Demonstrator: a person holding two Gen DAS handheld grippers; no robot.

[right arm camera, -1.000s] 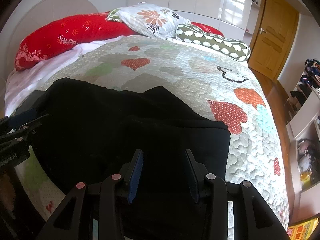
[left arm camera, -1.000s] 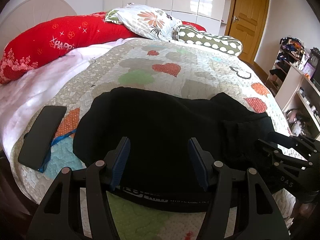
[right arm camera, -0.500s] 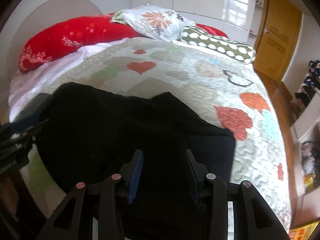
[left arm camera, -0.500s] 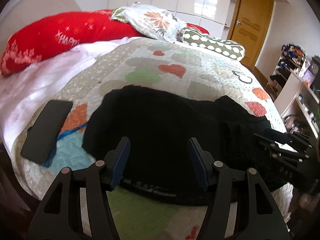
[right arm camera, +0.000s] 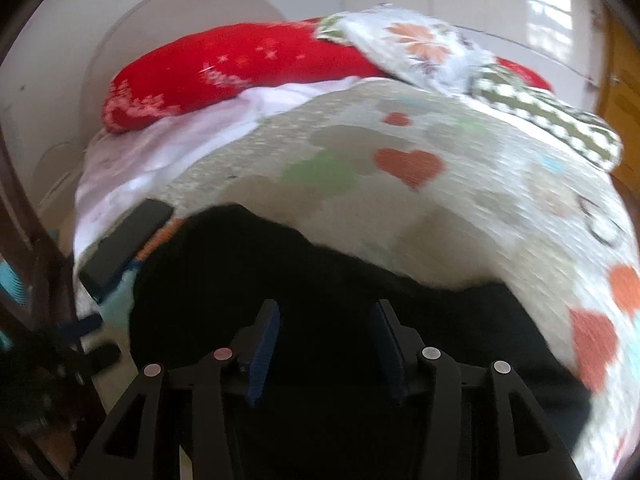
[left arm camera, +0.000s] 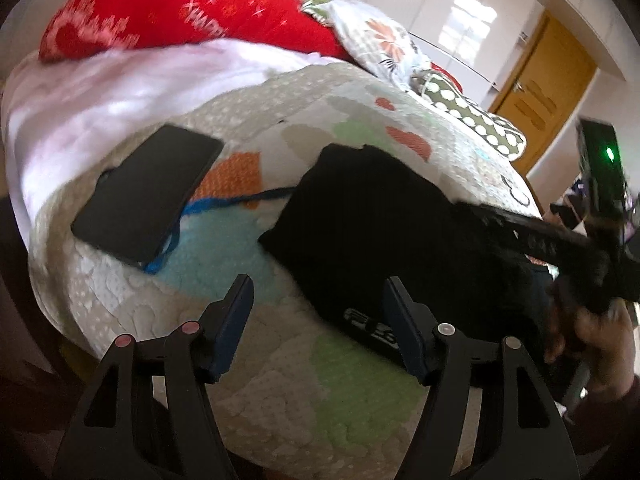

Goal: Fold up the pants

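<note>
Both tongs — left, right — just widened, gripping nothing (black pants lie beneath).

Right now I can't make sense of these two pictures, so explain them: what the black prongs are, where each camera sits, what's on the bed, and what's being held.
The prongs are hand-held grippers; no robot. Each carries a camera looking along its fingers. One picture is from the left gripper, which has just opened wider over the quilt. The other is from the right gripper, also just opened, above the black pants. Neither grips anything. A dark phone lies beside the pants; pillows lie behind.
</note>
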